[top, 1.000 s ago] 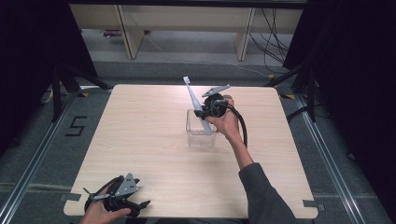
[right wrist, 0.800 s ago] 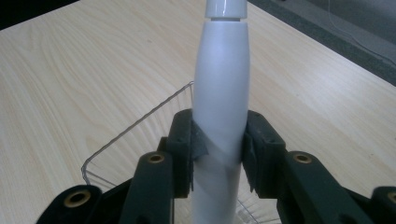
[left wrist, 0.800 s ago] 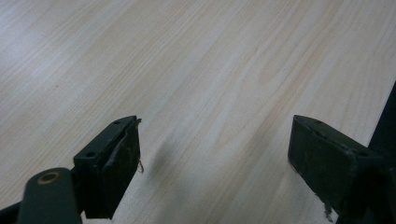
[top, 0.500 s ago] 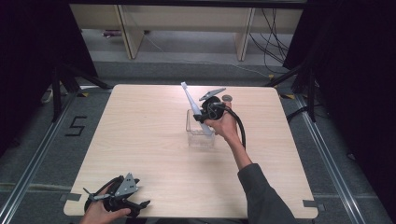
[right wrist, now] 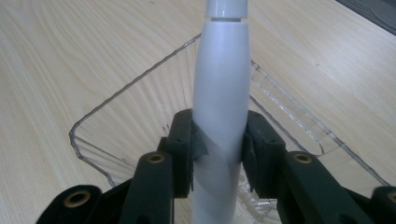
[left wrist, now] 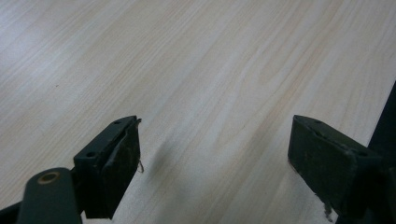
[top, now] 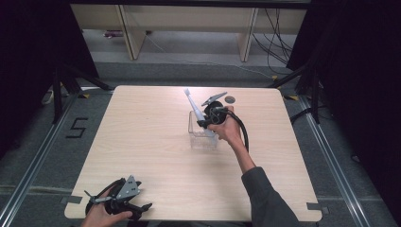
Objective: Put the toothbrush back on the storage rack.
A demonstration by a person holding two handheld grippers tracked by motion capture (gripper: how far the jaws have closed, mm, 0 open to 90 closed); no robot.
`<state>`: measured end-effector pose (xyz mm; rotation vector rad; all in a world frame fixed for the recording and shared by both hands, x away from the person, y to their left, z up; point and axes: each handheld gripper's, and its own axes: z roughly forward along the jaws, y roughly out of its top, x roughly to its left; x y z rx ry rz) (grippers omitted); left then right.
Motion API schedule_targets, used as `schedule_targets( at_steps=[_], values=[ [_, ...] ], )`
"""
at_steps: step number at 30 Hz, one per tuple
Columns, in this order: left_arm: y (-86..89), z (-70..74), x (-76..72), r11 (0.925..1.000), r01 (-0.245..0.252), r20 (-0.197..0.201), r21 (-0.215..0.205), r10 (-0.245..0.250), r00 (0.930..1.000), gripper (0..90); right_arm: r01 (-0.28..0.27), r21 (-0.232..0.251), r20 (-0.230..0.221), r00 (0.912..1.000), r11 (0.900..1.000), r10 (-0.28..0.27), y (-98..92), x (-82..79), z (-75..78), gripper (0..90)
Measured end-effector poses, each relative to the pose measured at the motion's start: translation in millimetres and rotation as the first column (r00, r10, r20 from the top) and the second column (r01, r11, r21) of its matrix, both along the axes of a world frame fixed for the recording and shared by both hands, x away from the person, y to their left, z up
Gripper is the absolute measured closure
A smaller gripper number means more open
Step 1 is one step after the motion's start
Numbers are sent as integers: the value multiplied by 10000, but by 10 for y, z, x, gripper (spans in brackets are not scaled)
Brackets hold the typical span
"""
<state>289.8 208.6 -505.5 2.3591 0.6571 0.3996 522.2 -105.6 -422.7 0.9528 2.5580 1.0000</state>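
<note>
Two grippers work at one wooden bench [top: 142, 137]. The right gripper [top: 204, 122] pinches a white toothbrush [top: 194, 105] by its handle; in the right gripper view the pads [right wrist: 196, 140] press on both sides of the white shaft [right wrist: 219, 107]. The toothbrush stands tilted, its head pointing up and toward the far left of the bench, its lower end down inside a clear box [top: 202, 138]. The box sits on the bench right of centre, open at the top. In the right gripper view its transparent walls [right wrist: 116, 98] spread out around the handle on both sides, and the wood grain shows through them. The right hand [top: 227, 128] and the black cable [top: 242, 132] lie over the box's near right corner and hide that part of it in the high view.

The left gripper [top: 90, 197] rests at the near left corner of the bench, well apart from the box. Its jaws stand spread, with bare wood between the pads [left wrist: 119, 158] and nothing held. The left hand [top: 101, 215] holds it from below the bench edge.

A small dark disc [top: 230, 99] lies on the bench near the far edge, just beyond the right gripper. Bare wood separates the two grippers. A "5" marking [top: 77, 127] shows on the floor left of the bench.
</note>
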Motion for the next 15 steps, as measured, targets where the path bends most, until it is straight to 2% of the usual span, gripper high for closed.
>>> schedule_targets(
  at_steps=[2, 3, 5, 8, 9, 10, 11, 12, 13, 14, 15],
  values=[
    [0, 0, -1, 10000, -14, -10, -13, 14, 10000, 165, -38, -221, 36, 10000, 9997, 39, 5, 0, 0, 670],
    [-1, 0, -2, 10000, -27, -12, -21, 27, 10000, 165, 116, -135, -26, 9999, 9998, -117, 20, -10, -13, 670],
    [-1, -1, -2, 10000, -16, -13, -15, 16, 10000, 165, 215, -362, -283, 9993, 9991, -226, 20, -18, -1, 669],
    [-1, 1, -1, 10000, -4, -7, -9, 4, 10000, 165, 252, -474, -346, 9990, 9986, -268, 26, -21, -11, 669],
    [-1, 0, -1, 10000, -4, -9, -7, 4, 10000, 165, 339, -443, -235, 9991, 9984, -350, 36, -17, -30, 669],
    [-2, -2, -4, 10000, -33, -10, -20, 33, 10000, 165, 307, -540, -529, 9980, 9981, -335, 35, -34, -14, 669],
    [-4, -4, -7, 10000, -49, -39, -63, 49, 10000, 166, -10, -512, -248, 9997, 9987, -3, 28, -13, -26, 669],
    [-1, -1, -1, 10000, -1, -5, -3, 1, 10000, 167, -109, -553, -208, 9997, 9984, 97, 28, -7, -30, 669],
    [-3, -2, -4, 10000, -28, -3, -14, 28, 10000, 167, -44, -612, -246, 9997, 9981, 29, 30, -9, -30, 669],
    [-6, -5, -8, 10000, -49, -30, -58, 49, 10000, 167, 121, -621, -509, 9986, 9980, -153, 37, -30, -21, 669],
    [-7, -6, -8, 10000, -56, -31, -62, 56, 10000, 167, -191, -572, -85, 9998, 9982, 186, 38, 0, -45, 669]
  ],
)
